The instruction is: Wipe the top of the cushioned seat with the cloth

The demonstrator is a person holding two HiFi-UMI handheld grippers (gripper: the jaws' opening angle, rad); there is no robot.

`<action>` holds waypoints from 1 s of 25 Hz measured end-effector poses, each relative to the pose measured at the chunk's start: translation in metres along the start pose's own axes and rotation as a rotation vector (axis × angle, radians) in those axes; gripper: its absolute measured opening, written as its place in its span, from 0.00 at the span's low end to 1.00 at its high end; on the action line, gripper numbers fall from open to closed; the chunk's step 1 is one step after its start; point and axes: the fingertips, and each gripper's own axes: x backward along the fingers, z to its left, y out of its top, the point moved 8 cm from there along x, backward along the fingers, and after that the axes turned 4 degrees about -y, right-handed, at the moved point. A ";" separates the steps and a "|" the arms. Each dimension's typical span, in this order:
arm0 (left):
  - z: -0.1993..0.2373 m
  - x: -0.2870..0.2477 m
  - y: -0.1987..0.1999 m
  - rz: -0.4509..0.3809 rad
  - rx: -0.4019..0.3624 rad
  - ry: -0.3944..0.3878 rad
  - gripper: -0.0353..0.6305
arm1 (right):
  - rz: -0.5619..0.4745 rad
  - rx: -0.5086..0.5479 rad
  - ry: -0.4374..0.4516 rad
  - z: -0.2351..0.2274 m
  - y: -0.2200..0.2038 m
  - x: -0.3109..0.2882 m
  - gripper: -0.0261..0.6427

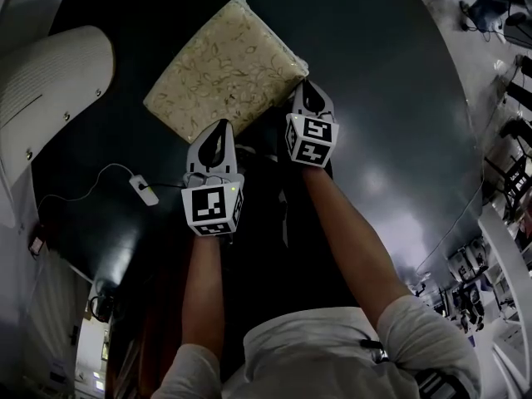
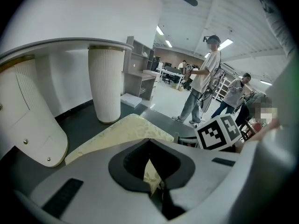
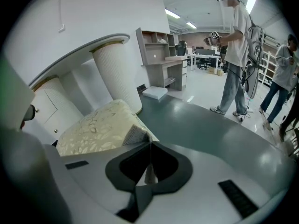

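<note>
Cushion (image 1: 224,65) sits over dark floor (image 1: 391,98), just ahead of both grippers. Long axis runs diagonal, near-left to far-right, w/ one corner pointing away. L gripper (image 1: 216,135) is pressed together on fabric at the near-left corner; R gripper (image 1: 309,94) pinches the near-right corner. White curved unit (image 1: 50,90) is close on the left, cable (image 1: 143,189) near the L gripper. Open floor to the right and beyond.

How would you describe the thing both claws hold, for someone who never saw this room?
On the dark floor, right of the white furniture, lies a cream cloth. The left claw and right claw pinch its near edge; only it has a leaf pattern.
</note>
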 end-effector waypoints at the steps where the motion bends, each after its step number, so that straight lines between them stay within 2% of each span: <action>1: -0.002 -0.003 0.002 0.002 0.000 -0.002 0.07 | 0.004 0.003 -0.002 -0.003 0.002 -0.002 0.06; 6: -0.006 -0.020 0.012 0.012 0.005 -0.003 0.07 | 0.028 0.029 -0.004 -0.017 0.011 -0.014 0.06; 10: -0.008 -0.033 0.020 0.019 0.015 0.003 0.07 | 0.067 0.094 0.028 -0.024 0.019 -0.025 0.06; 20: -0.010 -0.056 0.040 -0.002 0.113 0.072 0.07 | 0.157 0.383 0.250 -0.016 0.052 -0.060 0.06; 25: -0.001 -0.057 0.050 -0.045 0.166 0.113 0.07 | 0.173 0.498 0.320 -0.006 0.067 -0.075 0.06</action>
